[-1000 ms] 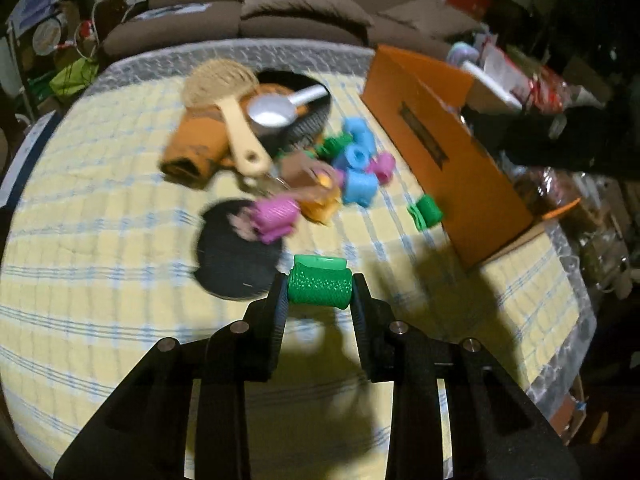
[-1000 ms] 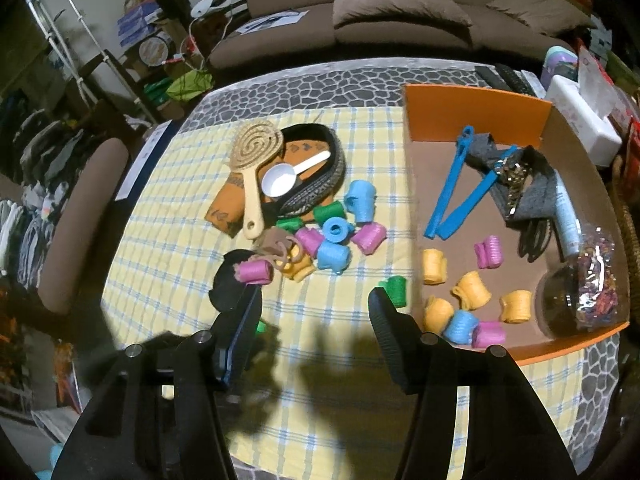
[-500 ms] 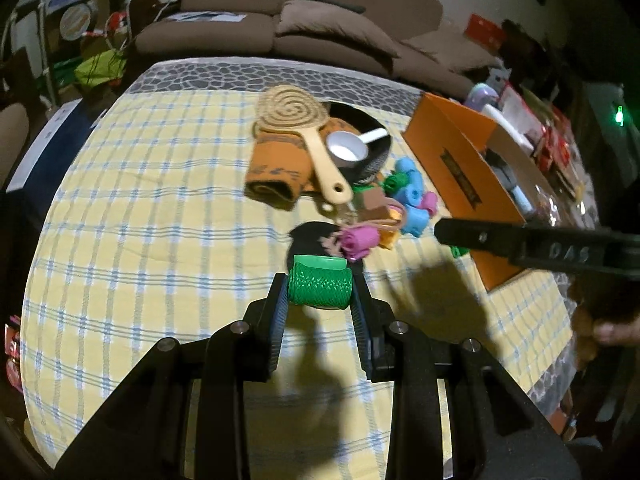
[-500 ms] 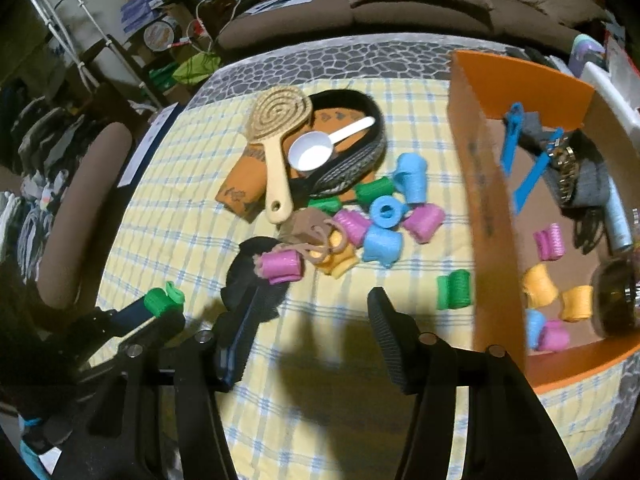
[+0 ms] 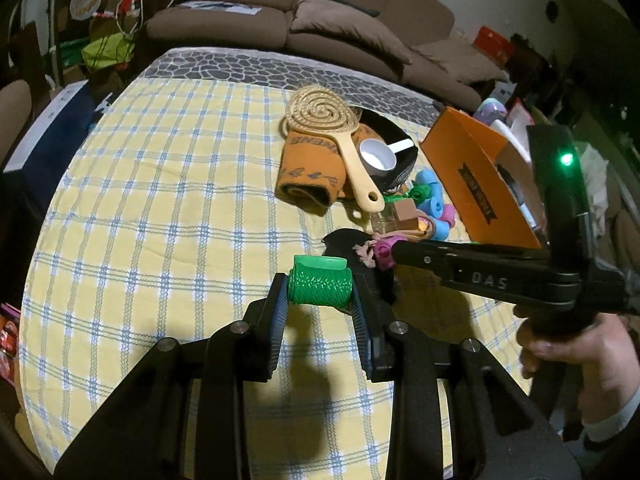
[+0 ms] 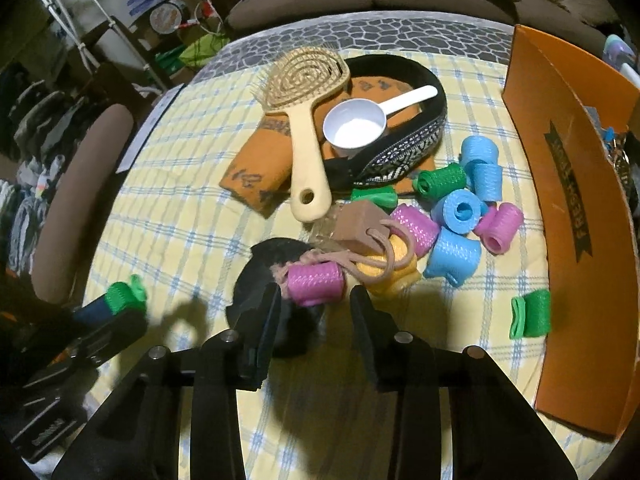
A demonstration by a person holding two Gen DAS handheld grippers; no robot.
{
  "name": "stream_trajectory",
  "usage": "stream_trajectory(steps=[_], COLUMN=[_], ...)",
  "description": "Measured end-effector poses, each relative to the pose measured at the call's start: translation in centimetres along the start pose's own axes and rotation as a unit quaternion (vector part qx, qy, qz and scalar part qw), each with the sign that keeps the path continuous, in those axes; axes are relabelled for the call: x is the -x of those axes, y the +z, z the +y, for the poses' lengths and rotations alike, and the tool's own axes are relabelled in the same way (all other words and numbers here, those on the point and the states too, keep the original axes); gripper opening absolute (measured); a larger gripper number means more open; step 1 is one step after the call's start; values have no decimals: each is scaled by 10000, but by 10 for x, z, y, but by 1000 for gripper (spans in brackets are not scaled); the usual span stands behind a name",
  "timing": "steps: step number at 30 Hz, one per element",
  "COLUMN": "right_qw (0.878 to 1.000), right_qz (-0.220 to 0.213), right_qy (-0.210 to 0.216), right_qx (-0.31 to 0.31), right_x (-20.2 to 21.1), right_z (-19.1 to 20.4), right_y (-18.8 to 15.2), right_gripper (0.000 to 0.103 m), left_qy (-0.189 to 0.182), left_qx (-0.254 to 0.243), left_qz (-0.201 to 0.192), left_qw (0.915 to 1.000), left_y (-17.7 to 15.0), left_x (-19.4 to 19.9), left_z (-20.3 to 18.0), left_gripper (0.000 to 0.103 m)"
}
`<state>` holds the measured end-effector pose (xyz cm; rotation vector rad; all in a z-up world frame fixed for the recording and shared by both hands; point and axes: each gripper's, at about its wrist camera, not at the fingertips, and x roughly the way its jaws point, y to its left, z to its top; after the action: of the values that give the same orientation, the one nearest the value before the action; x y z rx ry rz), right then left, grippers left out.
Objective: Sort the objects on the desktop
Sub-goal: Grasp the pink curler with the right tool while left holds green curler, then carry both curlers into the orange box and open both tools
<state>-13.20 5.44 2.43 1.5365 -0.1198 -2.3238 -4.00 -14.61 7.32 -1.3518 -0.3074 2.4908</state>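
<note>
Sorting partway. Left gripper (image 5: pixel 320 292) jaws clamp a green roller (image 5: pixel 319 286); right gripper (image 6: pixel 314 308) jaws have just been narrowing around a pink roller (image 6: pixel 316 282), not yet pinching. Roller pile (image 6: pixel 460 216) remains on desk (image 5: pixel 160 200) beside orange box (image 6: pixel 568 184).

Curler pile (image 6: pixel 452 220) and orange box (image 6: pixel 568 184) crowd right; checked cloth (image 5: pixel 160 200) left lies bare

Rollers: four green (image 6: pixel 531 314), three blue (image 6: pixel 454 258).

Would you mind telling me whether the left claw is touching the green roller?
Touching. In the left wrist view, the left claw is shut on the green roller: both pads press against its ends, and it sits lifted clear of the checked cloth.
</note>
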Motion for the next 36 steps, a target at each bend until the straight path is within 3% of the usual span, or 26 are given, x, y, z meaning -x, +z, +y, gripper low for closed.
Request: stream_trajectory(steps=[11, 12, 17, 26, 36], right_qw=[9998, 9997, 9998, 9989, 9980], right_qz=[47, 38, -6, -264, -586], right_qy=[2, -23, 127, 326, 103], right_qx=[203, 233, 148, 202, 193], right_x=[-19, -20, -13, 44, 112], right_z=[4, 5, 1, 0, -25], right_y=[7, 6, 6, 9, 10], right_gripper=[38, 32, 32, 32, 32], left_qy=[-113, -108, -114, -289, -389], left_qx=[29, 29, 35, -52, -446], left_qz=[47, 56, 56, 18, -72], left_qw=[9999, 9999, 9999, 9996, 9982], left_y=[1, 1, 0, -2, 15], left_x=[-4, -5, -5, 1, 12], left_z=[-4, -4, -5, -25, -83], left_gripper=[28, 28, 28, 28, 28])
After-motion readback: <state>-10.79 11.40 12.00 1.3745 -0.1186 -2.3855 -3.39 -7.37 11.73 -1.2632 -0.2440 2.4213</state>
